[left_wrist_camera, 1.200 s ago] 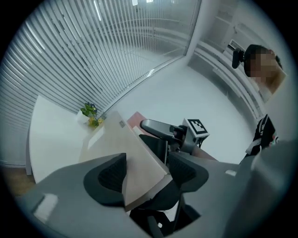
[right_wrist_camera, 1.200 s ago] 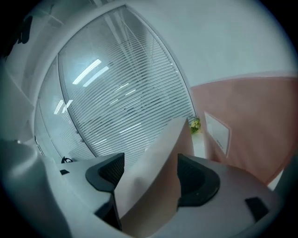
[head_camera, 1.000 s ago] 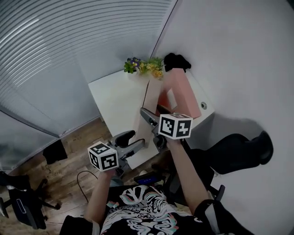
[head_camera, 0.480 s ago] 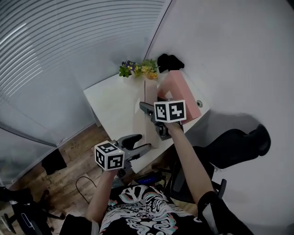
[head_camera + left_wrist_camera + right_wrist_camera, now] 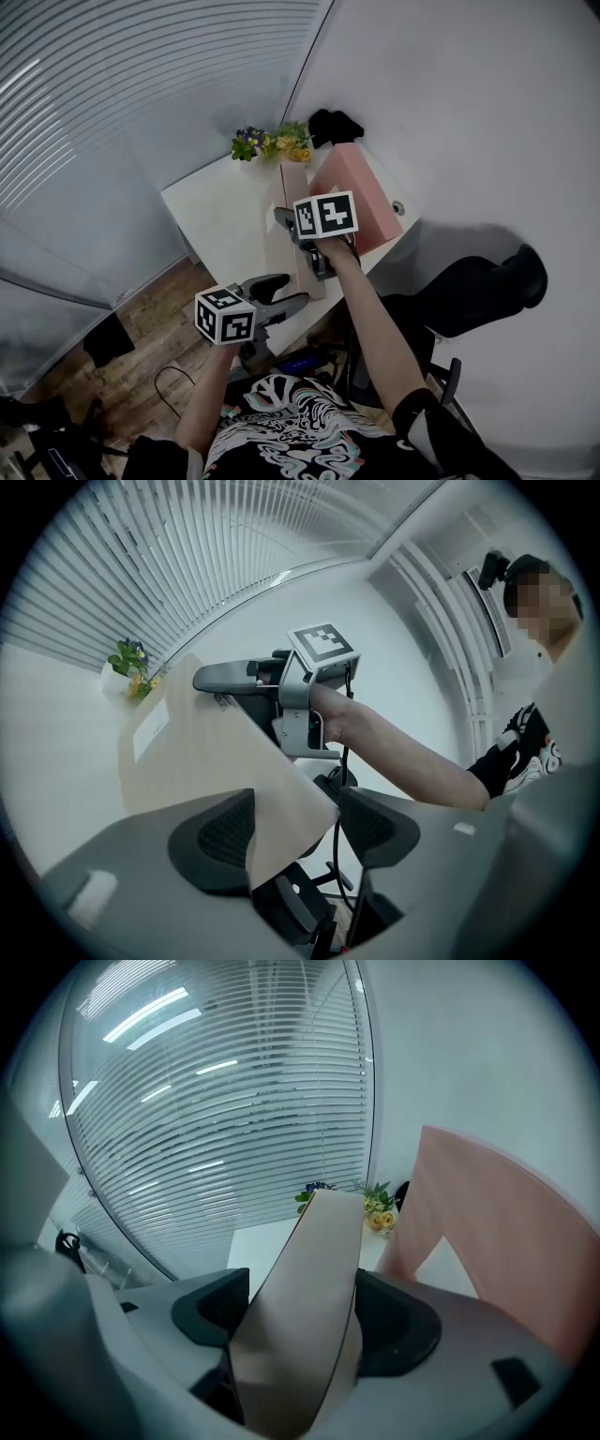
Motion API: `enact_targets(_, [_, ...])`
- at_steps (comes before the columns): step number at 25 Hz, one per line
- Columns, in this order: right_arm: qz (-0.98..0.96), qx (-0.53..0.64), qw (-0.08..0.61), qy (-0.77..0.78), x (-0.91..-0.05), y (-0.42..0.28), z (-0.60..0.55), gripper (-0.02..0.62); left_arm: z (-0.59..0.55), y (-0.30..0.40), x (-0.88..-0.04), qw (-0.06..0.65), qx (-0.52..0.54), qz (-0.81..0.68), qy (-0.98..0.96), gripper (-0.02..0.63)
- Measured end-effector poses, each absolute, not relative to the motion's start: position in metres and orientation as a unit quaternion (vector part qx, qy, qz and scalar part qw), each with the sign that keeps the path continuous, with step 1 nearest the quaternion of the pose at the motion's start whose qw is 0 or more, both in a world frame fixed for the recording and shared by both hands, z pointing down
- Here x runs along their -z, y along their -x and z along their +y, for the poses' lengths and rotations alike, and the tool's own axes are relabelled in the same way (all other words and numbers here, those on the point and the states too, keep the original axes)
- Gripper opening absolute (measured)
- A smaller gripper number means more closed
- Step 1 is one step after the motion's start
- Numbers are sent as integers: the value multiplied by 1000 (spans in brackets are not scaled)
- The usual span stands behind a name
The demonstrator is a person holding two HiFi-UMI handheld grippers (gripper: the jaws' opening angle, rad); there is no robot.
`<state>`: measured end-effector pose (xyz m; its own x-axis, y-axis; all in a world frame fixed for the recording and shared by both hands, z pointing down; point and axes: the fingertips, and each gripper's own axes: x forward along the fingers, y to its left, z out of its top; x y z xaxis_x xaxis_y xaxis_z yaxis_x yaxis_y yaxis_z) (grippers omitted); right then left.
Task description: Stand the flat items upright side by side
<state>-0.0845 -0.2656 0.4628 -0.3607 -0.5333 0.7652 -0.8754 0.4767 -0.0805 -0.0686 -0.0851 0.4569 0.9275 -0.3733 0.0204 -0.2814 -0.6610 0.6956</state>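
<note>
Slatted blinds (image 5: 141, 94) fill the left side, a plain white wall the right, and in the corner between them sits the white tabletop (image 5: 225, 216). The biggest thing on it is the pink file (image 5: 366, 202), standing on edge along the right side. Just to its left is the beige file (image 5: 293, 187), also up on edge and running from near to far. The two are side by side, but I can't tell whether they touch. The right gripper (image 5: 300, 1312) comes down onto the beige file from above. Its fingers (image 5: 394, 1330) have just been closing, and they are now clamped on the file's narrow edge, which fills the gap between them. The left gripper (image 5: 295, 827) sits level at the near edge of the tabletop. Its fingers (image 5: 211, 841) are spread, and the file's near lower corner pokes between them with clear space on the right-hand side. There is a pale label (image 5: 150, 742) on the file's broad face. At the far edge are a small bunch of flowers (image 5: 272, 143) and a black object (image 5: 333, 125) tucked in the corner.
</note>
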Motion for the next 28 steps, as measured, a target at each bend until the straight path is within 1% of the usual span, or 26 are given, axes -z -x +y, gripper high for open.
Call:
enact_targets(5, [-782,-269,356,-436,-471,83,-264,382,-84,67,-456,368,59,-176,-911,281])
enact_targets(8, [-776,-274,361,-439,-473,83,-265,383,-85,67,-456,365,53,-176,-913,279])
enact_targets(12, [-769,-275,365,-447,-474,83,-265,368,-85,67,-456,368,54,-177,-911,279])
enact_targets(20, [-767,-287,340,-462,-471,81,-268,339,-85,67,-458,368,52,-184,-910,279])
enact_targets(23, [-770,-288,323,-469,-468,83,-264,322,-81,66,-461,365,46,-186,-911,295])
enact_targets(28, [-774,-282,310,-475,-463,85,-259,314,-77,66,-463,363,41,-189,-911,306])
